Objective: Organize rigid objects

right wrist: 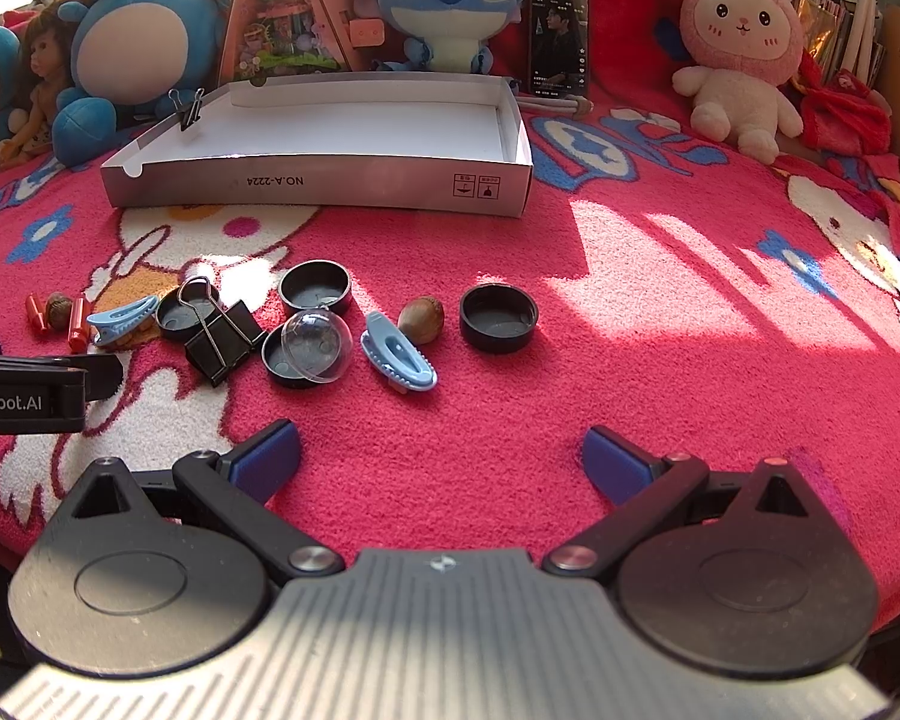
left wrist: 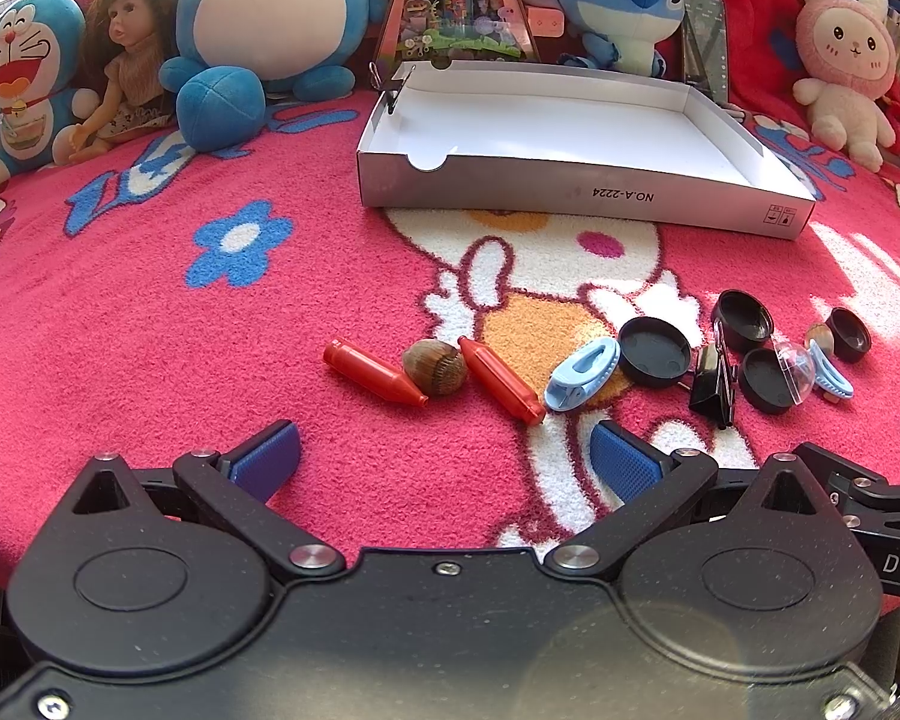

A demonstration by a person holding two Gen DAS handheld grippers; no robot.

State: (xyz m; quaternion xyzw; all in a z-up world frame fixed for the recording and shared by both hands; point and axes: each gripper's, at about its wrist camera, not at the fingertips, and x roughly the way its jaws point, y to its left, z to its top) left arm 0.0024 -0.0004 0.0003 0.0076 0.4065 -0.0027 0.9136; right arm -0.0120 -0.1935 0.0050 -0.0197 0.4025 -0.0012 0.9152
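On the pink blanket lie two red caps with a brown nut between them. To their right are a blue clip, several black lids, a black binder clip and a clear half-sphere. My left gripper is open just short of the red caps, holding nothing. My right gripper is open too, below a second blue clip, a second nut and a lone black lid. The white box stands behind, with a binder clip on its left wall.
Plush toys, a doll and a toy house box line the back edge. A phone stands behind the box's right corner, with a pink rabbit plush further right. The left gripper's body enters the right wrist view at the left.
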